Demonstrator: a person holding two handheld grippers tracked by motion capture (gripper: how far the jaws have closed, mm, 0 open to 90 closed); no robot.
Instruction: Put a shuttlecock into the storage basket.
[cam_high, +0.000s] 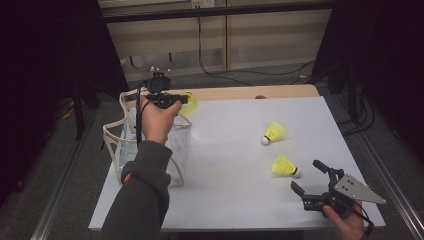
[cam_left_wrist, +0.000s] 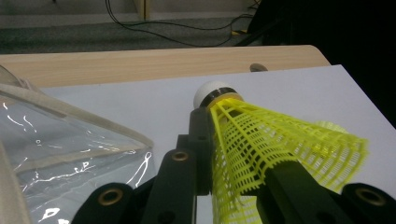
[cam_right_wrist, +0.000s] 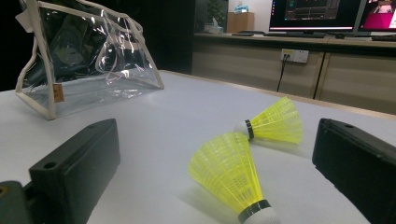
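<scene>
Shuttlecock (cam_left_wrist: 261, 154) sits pinched in the left gripper (cam_high: 172, 100) above the clear bag's (cam_high: 150, 145) far rim near the tabletop's left edge, cork pointing away; the right gripper (cam_high: 312, 180) waits spread.

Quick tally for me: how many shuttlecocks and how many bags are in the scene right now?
Yellow shuttlecocks: 3, one held in the left gripper at, two lying on the table at and
Clear bags: 1
Total: 4
</scene>
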